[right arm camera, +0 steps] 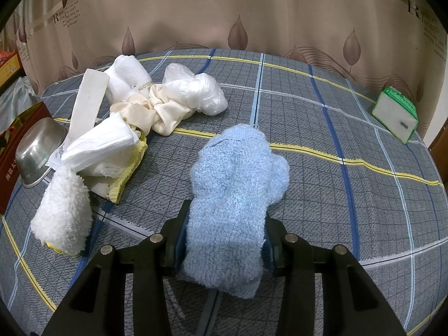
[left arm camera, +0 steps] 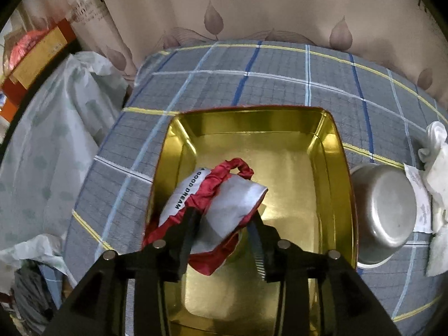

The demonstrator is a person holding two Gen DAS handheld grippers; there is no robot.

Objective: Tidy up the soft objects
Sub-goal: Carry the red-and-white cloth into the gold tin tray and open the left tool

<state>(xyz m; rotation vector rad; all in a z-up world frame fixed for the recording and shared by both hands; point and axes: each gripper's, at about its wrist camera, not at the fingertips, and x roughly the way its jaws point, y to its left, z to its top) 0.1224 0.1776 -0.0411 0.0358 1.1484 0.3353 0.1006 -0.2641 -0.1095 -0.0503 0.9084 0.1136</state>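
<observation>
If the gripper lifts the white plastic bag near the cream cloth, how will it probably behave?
The white plastic bag looks thin and crumpled, so it is probably very light and floppy. Its glossy film may slip between the pads. It touches the cream cloth, which might be dragged along.

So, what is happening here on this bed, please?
A person with a gripper in each hand is sorting soft things. The left gripper, jaws apart, has the red and grey sleep mask between them inside the gold tin. The right gripper clamps a blue fluffy cloth. White cloths lie beside a steel bowl.
</observation>
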